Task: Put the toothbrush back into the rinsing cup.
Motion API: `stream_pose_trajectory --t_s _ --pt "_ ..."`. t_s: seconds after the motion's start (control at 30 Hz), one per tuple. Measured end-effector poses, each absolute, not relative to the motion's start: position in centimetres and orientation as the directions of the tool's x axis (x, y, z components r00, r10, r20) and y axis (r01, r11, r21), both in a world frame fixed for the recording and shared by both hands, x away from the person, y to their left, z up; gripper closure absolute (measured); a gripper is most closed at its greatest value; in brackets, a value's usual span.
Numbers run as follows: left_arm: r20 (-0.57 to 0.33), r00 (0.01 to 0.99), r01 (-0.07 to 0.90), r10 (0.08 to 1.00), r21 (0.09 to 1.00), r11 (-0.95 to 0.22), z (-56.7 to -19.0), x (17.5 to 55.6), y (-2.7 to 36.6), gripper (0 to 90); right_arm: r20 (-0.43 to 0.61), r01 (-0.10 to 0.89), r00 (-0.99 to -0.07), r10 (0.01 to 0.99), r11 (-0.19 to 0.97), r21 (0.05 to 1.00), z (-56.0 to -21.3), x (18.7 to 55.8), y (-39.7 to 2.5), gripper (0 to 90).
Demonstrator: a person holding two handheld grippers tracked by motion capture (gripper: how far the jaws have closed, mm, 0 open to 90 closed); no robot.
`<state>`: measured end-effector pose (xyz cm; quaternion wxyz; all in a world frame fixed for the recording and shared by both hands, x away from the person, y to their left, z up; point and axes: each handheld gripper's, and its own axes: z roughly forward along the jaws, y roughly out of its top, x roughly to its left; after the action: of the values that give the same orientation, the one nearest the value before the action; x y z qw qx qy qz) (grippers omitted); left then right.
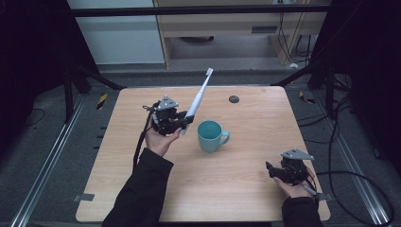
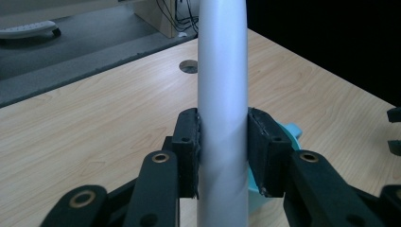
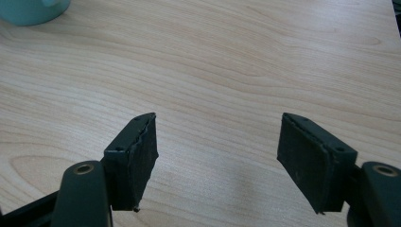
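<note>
A wooden table (image 1: 227,189) bears a small dark round disc (image 1: 233,99).

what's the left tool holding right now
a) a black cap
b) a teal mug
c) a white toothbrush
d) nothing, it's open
c: the left tool is shut on the white toothbrush, its pads pressed on both sides of the handle, while the mug stands free on the table.
</note>
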<state>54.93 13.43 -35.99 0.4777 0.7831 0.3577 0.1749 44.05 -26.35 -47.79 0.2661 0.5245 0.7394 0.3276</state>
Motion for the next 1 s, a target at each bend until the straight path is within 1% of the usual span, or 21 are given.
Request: stream_pose_trajectory --t_s 0.63,0.83,1.0 --pt "-0.057 0.706 0.348 0.706 0.896 -0.275 -36.1 56.4 8.1 66.0 -0.055 0.591 -0.310 0.949 0.238 0.771 -48.0 44.0 -26.3 29.5" --pt "-0.052 0.707 0.341 0.705 0.899 -0.275 -36.6 56.7 7.3 66.0 -0.055 0.594 -0.314 0.948 0.241 0.767 -48.1 44.1 -26.3 29.5" --pt "-0.063 0.706 0.355 0.706 0.894 -0.275 -37.5 57.0 6.9 66.0 -0.055 0.596 -0.317 0.947 0.243 0.765 -48.1 44.1 -26.2 29.5"
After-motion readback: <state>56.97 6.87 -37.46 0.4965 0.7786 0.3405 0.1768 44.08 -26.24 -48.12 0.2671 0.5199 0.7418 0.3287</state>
